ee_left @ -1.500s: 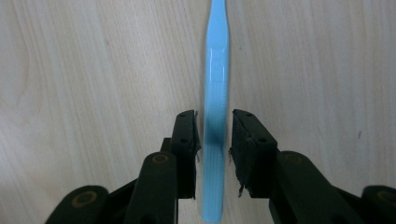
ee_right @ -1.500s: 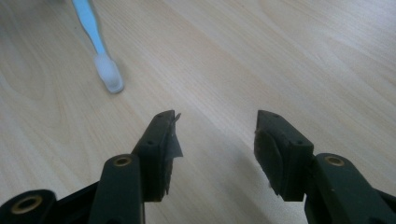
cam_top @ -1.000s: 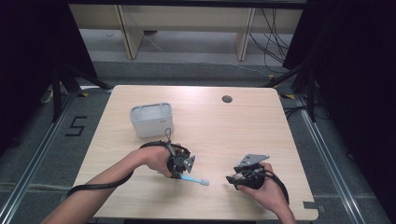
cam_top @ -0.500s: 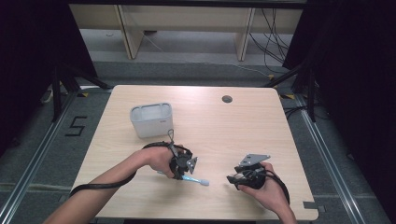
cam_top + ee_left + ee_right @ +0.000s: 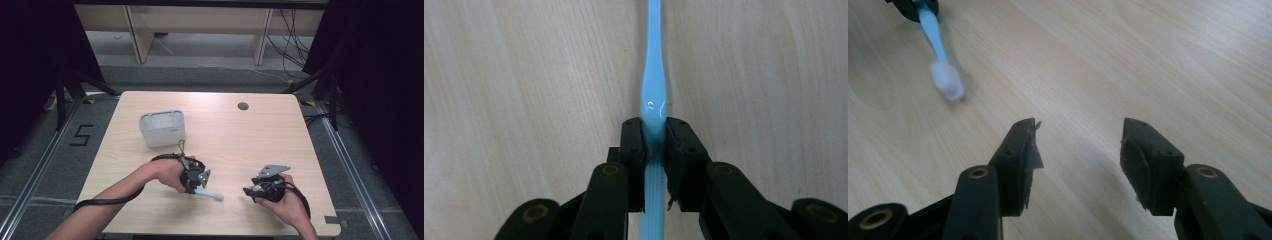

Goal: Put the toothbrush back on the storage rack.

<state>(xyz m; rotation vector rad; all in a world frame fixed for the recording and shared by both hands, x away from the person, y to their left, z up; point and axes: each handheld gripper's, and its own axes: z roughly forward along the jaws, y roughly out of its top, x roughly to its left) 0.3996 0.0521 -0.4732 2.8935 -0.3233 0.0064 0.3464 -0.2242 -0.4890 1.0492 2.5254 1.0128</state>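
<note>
A light blue toothbrush [image 5: 209,194] with a white bristle head lies low over the wooden table [image 5: 220,130] near its front edge. My left gripper [image 5: 192,185] is shut on its handle; in the left gripper view the two black pads clamp the ribbed blue handle [image 5: 653,107], which runs straight ahead. My right gripper [image 5: 248,192] rests to the right of the brush head, open, with nothing between its fingers [image 5: 1079,150]. In the right gripper view the toothbrush head [image 5: 946,80] sits at the upper left, apart from the jaws.
A grey rectangular container [image 5: 162,128] stands on the table behind my left hand. A round cable hole [image 5: 243,106] sits near the far edge. Bare wood lies between the container and the right side.
The left gripper with the toothbrush has shifted slightly toward the front of the table. The right gripper has hardly moved.
</note>
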